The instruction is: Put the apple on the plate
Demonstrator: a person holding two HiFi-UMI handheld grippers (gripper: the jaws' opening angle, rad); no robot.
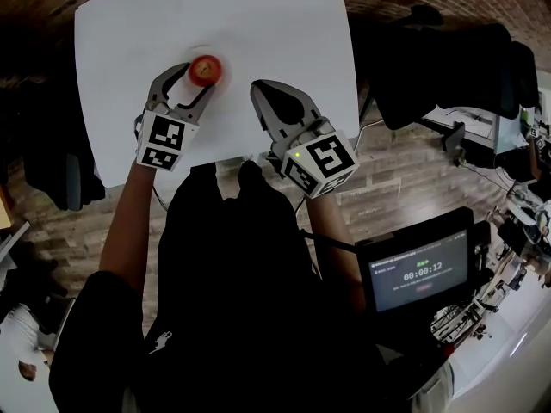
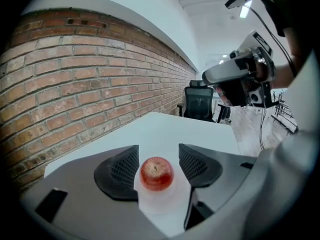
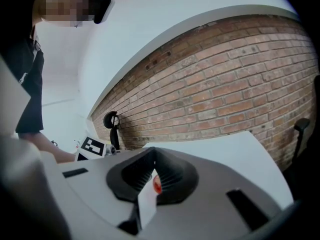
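Observation:
A red apple (image 1: pixel 205 69) sits near the middle of the white table (image 1: pixel 275 24). My left gripper (image 1: pixel 197 75) reaches around it, one finger on each side. In the left gripper view the apple (image 2: pixel 156 173) is between the two black pads (image 2: pixel 124 167). It is against the left pad, and a thin gap shows at the right pad. A faint pale round patch lies under the apple; I cannot tell whether it is a plate. My right gripper (image 1: pixel 260 90) hovers to the right of the apple, jaws together and empty. Through their slit (image 3: pixel 154 173) a sliver of the apple (image 3: pixel 157 184) shows.
The table's near edge runs just under both grippers, by the person's body. Black office chairs (image 1: pixel 448 67) stand off the right side. A monitor showing a timer (image 1: pixel 419 274) is low at the right. A brick wall (image 2: pixel 75 84) runs behind the table.

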